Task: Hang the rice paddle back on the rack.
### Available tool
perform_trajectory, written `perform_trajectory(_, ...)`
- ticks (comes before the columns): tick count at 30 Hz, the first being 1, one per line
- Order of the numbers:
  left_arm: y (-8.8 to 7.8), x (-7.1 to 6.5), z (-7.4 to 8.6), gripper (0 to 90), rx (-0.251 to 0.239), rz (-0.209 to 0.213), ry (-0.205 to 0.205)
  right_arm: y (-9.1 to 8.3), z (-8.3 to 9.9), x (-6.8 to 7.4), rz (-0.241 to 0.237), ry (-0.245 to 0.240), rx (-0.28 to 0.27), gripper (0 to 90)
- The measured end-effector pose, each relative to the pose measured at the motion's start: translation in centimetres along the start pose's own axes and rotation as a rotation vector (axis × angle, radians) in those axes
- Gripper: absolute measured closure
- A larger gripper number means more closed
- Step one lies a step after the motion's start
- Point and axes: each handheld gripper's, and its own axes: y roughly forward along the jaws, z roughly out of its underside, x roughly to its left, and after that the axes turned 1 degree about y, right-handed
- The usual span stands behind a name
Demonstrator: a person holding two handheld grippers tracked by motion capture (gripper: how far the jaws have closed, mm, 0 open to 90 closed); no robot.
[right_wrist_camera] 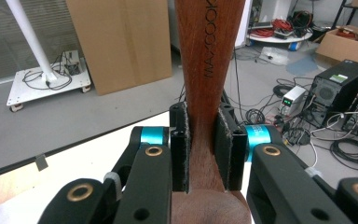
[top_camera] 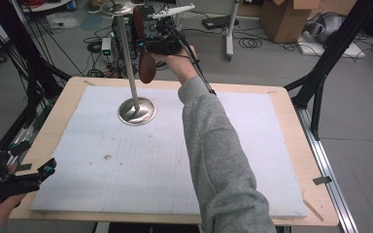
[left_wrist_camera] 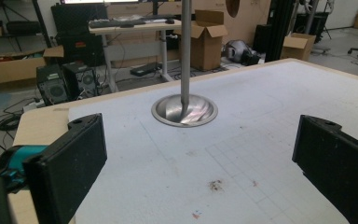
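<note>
Wooden spoon (right_wrist_camera: 204, 93) sits pinched between the right gripper (right_wrist_camera: 204, 154) pads, while the left gripper (left_wrist_camera: 200, 154) is spread wide.

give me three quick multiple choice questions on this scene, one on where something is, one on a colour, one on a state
1. Where does the metal stand's round base sit?
A. on the white mat
B. on the floor
C. in a cardboard box

2. What colour is the wooden utensil?
A. pale yellow
B. reddish brown
C. black

3. How do the right gripper and the left gripper stand?
A. both open
B. right shut on the utensil, left open
C. left shut on the stand's pole

Answers: 1 A, the base rests on the mat on the table. 2 B, its handle is reddish brown. 3 B, the right pads press the handle; the left jaws stand wide apart with nothing between.
</note>
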Motion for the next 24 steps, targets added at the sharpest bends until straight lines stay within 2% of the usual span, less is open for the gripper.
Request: perform_trajectory(24, -0.21, 0.11, 0.05, 3.3, 0.0, -0.006, -0.003, 0.71, 0.28, 0.11, -0.003, 0.0, -0.01, 77.7)
